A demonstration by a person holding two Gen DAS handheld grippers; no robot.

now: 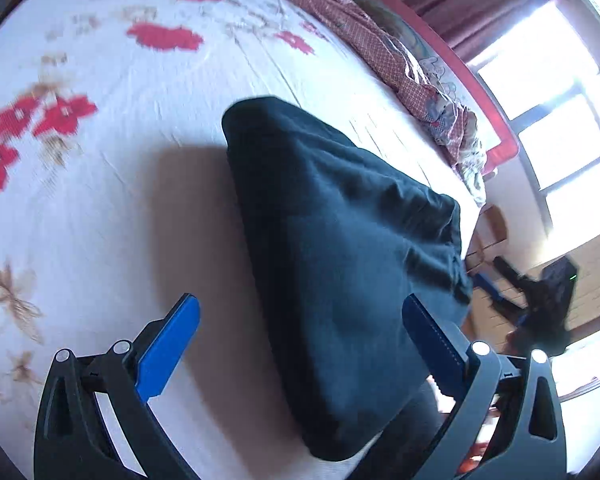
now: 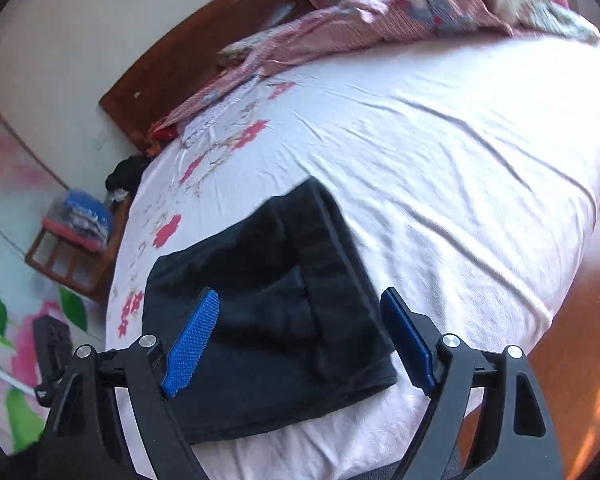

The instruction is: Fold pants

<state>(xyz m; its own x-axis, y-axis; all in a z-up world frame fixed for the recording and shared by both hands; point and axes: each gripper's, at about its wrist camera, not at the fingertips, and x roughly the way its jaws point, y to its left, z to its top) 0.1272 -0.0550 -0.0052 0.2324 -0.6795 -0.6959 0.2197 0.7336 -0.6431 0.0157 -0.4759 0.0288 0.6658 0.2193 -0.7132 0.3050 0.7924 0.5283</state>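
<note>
Dark navy pants (image 1: 340, 248) lie folded into a compact rectangle on the white flowered bed sheet (image 1: 100, 160), near the bed's front edge. My left gripper (image 1: 300, 308) is open and empty, hovering just above the pants. In the right wrist view the same folded pants (image 2: 268, 304) lie flat with the waistband side uppermost. My right gripper (image 2: 300, 300) is open and empty, its blue fingers (image 2: 192, 340) spread over the pants. The other gripper (image 2: 50, 344) shows at the lower left.
A rumpled red patterned quilt (image 2: 380, 16) lies along the far side of the bed by the wooden headboard (image 2: 204, 60). A wooden stool with stacked clothes (image 2: 76, 236) stands on the floor at the left. A window (image 1: 552, 120) is beyond the bed.
</note>
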